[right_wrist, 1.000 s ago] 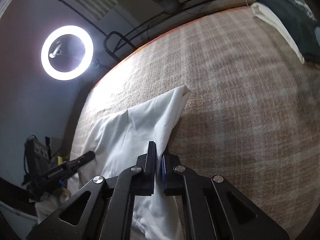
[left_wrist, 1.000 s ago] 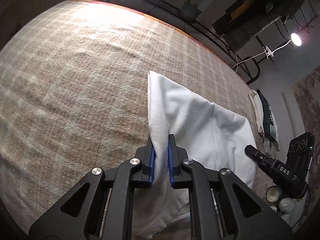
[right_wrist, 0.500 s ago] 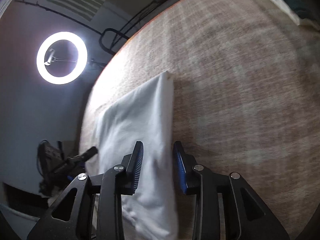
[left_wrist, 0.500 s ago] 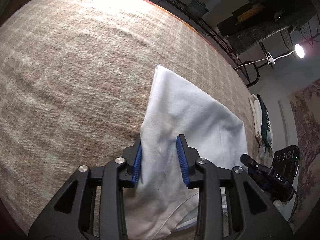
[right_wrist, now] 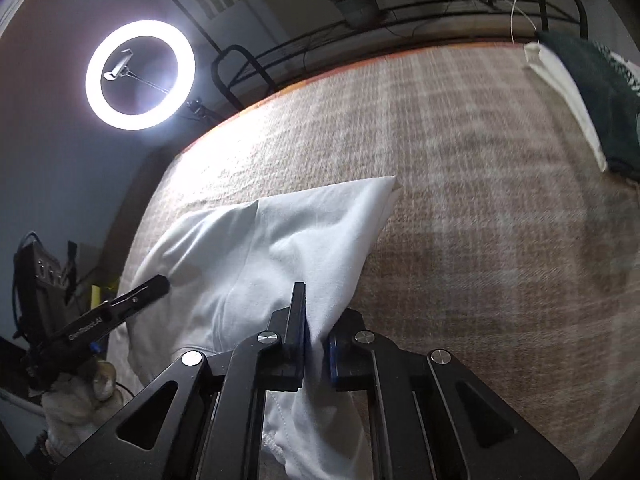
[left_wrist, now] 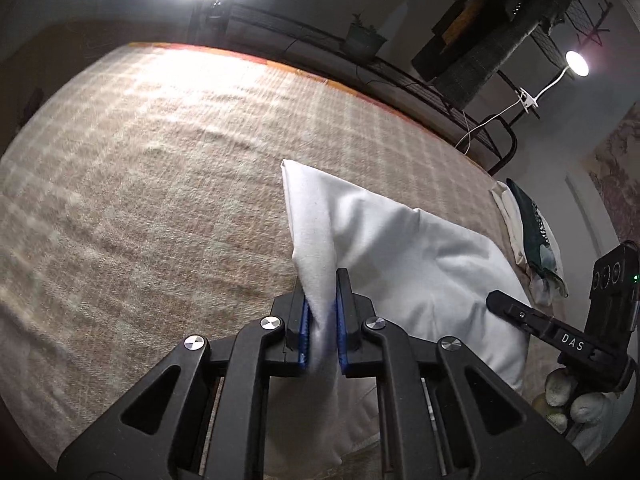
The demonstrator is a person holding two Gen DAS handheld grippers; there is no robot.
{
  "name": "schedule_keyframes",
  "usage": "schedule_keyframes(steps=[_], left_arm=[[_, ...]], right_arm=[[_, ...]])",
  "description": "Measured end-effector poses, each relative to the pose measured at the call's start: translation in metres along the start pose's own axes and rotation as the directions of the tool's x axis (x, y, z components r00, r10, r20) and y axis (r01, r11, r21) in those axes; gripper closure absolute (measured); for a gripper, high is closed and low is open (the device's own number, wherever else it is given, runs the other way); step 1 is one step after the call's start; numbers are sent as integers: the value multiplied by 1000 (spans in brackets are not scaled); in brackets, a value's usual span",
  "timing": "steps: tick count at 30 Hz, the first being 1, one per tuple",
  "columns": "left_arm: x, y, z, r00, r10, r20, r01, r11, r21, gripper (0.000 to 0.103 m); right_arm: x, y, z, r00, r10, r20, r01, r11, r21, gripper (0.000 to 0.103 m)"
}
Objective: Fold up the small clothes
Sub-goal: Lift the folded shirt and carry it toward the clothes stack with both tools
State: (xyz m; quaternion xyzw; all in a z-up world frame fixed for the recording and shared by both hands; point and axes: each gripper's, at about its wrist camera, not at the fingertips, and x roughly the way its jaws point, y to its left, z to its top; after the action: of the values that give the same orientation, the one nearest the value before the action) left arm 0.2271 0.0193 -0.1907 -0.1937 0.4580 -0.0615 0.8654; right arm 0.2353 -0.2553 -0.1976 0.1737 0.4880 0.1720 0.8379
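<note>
A folded pile [right_wrist: 592, 92] lies well apart on the blanket [left_wrist: 160, 184]; both tongs, left [left_wrist: 322, 312] and right [right_wrist: 316, 332], have just closed, clamped on the white garment [left_wrist: 400, 248].

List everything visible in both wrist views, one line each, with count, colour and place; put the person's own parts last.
white garment: one, white, on the blanket, near edge pinched up at two spots
blanket: one, beige plaid, covers the whole work surface
folded clothes: one stack, cream under dark green, far right edge of the blanket
ring light: one, white, lit, behind the blanket's far left
clip lamp: one, white, lit, on the black rack
potted plant: one, dark, on the rack
left gripper: black with blue pads, shut on the garment
right gripper: black with blue pads, shut on the garment
gloved hand: one, white glove, holds the left gripper
</note>
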Motion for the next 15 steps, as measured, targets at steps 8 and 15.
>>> schedule_keyframes(steps=[8, 15], left_arm=[[-11, -41, -1, 998, -53, 29, 52, 997, 57, 94], [-2, -114, -13, 994, -107, 26, 102, 982, 160, 94]], right_arm=[[-47, -3, 0, 996, -53, 76, 59, 996, -72, 96], [-91, -30, -1, 985, -109, 136, 120, 990, -74, 96]])
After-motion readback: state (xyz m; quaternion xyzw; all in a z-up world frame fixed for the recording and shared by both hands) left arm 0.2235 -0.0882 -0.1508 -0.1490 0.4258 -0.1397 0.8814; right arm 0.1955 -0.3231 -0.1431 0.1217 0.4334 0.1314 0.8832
